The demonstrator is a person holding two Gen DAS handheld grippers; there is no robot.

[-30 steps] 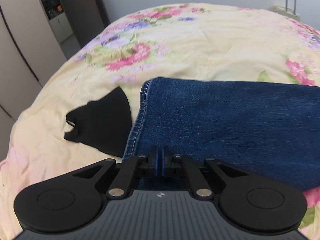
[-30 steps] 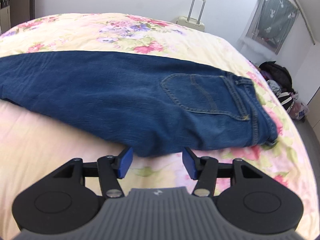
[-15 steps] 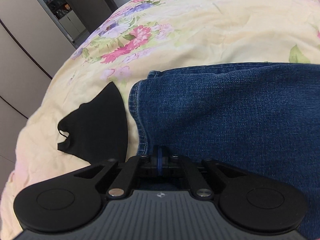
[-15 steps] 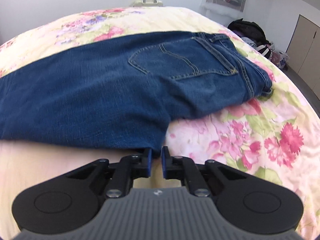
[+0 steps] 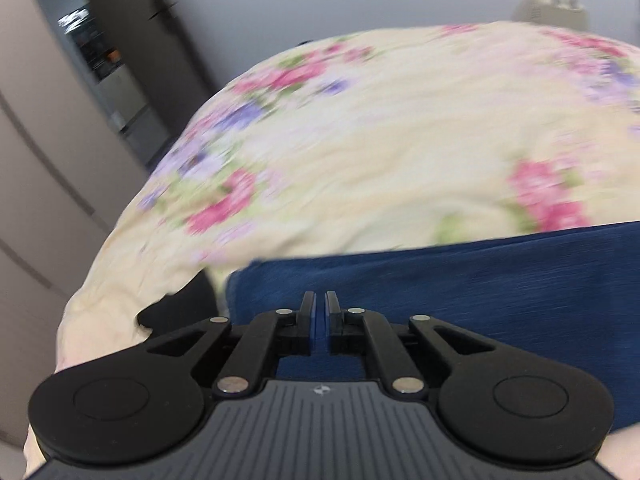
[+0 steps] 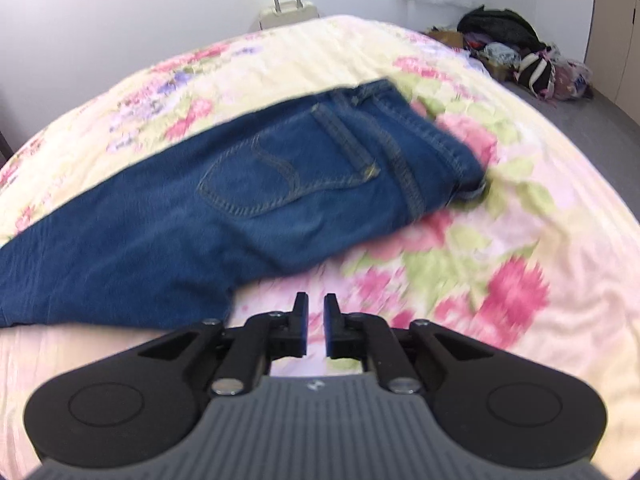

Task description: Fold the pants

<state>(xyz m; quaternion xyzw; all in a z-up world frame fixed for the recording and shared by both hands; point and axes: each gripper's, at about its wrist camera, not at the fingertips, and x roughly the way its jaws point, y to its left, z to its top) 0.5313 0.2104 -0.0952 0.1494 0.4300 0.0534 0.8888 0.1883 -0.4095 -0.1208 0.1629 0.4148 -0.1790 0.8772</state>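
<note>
Blue jeans (image 6: 248, 208) lie folded lengthwise on the floral bedspread (image 6: 500, 240), back pocket up, waistband at the right. In the left wrist view the leg end of the jeans (image 5: 440, 288) lies under and just past my left gripper (image 5: 319, 304). Its fingers stand a narrow gap apart with denim showing behind them; blur hides whether they pinch cloth. My right gripper (image 6: 315, 307) is nearly shut and empty, above the bedspread just right of the jeans' near edge.
A black cloth (image 5: 188, 312) lies left of the leg end, mostly hidden by the left gripper. A suitcase (image 6: 288, 12) stands beyond the bed. Bags and clothes (image 6: 512, 48) lie on the floor at right. Cabinets (image 5: 48, 200) stand left.
The left gripper has tipped up and its fingers have parted slightly; the view is blurred. The right gripper closed, then moved right, off the jeans' near edge.
</note>
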